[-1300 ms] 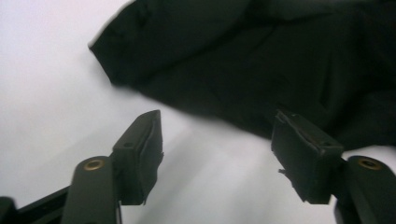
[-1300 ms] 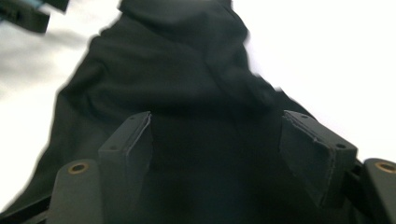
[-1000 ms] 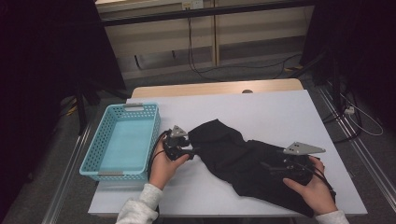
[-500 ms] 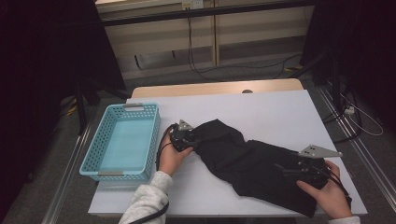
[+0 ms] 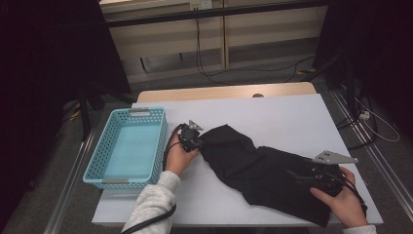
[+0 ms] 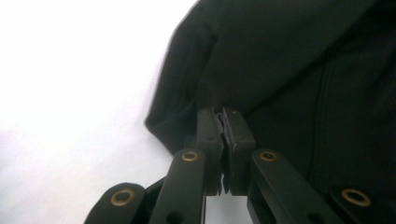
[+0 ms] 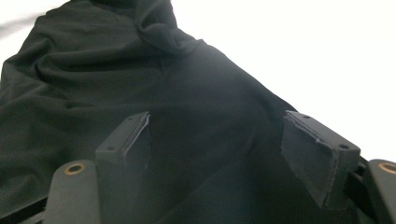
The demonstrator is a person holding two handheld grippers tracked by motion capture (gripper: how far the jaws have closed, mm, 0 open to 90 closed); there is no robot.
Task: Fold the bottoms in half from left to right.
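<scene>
A black garment lies crumpled across the white table, from the middle toward the near right corner. My left gripper is at the garment's left end. Its jaws have just been closing and now stand together, pinching the cloth's edge at their tips. My right gripper rests on the garment's right end, held by a hand at the table's near right. In the right gripper view its gripper stands open, with wide-apart pads and black cloth lying under and between them.
A light blue mesh basket with nothing in it sits at the table's left side, just left of my left hand. A cable trails from the left gripper along a grey sleeve. Bare white tabletop stretches beyond the garment.
My left gripper has slid a little farther along the garment's left edge and its jaws have closed. My right hand shifted slightly right early on, then stayed put.
</scene>
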